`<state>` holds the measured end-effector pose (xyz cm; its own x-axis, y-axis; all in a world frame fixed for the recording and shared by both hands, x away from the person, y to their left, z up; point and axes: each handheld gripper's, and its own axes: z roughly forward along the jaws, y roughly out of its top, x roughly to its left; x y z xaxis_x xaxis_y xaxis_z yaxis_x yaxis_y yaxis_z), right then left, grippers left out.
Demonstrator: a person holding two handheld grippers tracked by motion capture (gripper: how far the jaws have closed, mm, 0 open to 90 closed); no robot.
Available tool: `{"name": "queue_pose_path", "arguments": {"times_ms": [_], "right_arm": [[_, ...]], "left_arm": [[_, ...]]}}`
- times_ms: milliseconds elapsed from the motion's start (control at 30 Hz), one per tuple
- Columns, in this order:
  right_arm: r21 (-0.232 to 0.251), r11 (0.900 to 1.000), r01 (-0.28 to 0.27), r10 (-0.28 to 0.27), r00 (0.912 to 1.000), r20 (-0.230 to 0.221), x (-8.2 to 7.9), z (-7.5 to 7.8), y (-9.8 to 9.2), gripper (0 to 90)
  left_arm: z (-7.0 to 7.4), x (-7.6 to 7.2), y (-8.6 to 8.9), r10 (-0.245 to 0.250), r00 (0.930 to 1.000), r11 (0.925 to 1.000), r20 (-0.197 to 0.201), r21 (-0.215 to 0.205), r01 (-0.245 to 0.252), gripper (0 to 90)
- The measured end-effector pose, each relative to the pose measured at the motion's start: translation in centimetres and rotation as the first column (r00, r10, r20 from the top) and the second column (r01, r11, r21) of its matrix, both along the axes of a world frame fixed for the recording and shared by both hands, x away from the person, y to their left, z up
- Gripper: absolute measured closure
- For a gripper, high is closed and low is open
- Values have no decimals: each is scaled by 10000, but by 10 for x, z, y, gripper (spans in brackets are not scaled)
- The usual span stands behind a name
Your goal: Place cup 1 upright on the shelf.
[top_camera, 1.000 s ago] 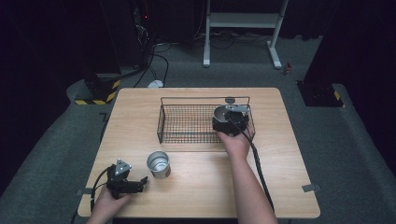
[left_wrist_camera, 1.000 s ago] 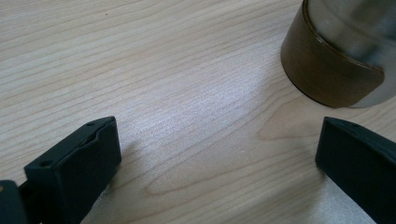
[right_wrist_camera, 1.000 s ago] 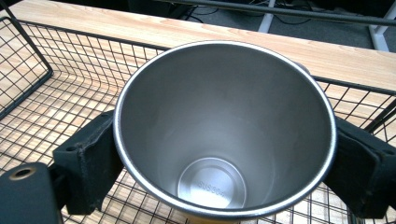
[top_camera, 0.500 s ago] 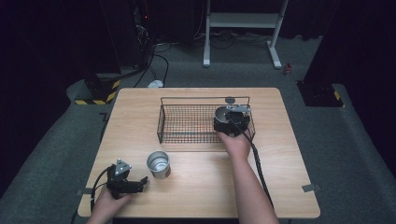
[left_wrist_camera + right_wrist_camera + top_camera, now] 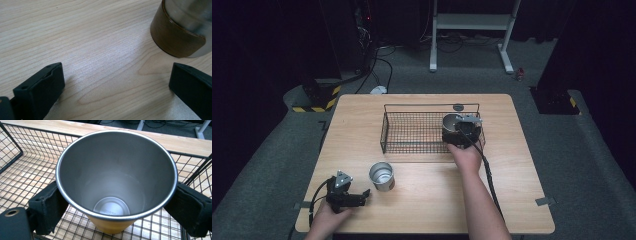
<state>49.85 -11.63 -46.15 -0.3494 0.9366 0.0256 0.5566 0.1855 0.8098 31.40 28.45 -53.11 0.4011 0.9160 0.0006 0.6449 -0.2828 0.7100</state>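
Steel cup [image 5: 116, 182] pinched by right gripper [image 5: 460, 131] inside wire basket [image 5: 412, 134] at frame centre, left gripper [image 5: 357, 196] spread on table [image 5: 422, 190] at lower left, second cup [image 5: 381, 176] just beside.

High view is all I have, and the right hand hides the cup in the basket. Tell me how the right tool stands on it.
Observer: The right tool has one jaw on each side of the steel cup, pressed against its wall below the rim.
Operator: Report whether the cup is upright and what it holds.
Observer: It stands upright inside the wire basket, and its inside is bare down to the bottom.
Operator: Now give me the left tool.
Observer: The left tool is open over bare table; the second cup stands just beyond one jaw, untouched.
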Motion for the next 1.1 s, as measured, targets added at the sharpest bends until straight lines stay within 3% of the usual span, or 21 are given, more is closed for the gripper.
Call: {"name": "queue_pose_path", "arguments": {"times_ms": [467, 800, 1100], "right_arm": [[-167, 9997, -185, 187, 9998, 96, -14, 2, 0, 89], [14, 9993, -380, 380, 9991, 172, -34, 5, -6, 89], [174, 9972, -725, 713, 9957, 598, -58, 15, -6, 89]], "left_arm": [[0, 0, 0, -24, 10000, 10000, 12, 37, 24, 5], [0, 0, 0, -36, 10000, 10000, 22, 43, 36, 5], [0, 0, 0, -31, 10000, 10000, 21, 49, 31, 5]]}}
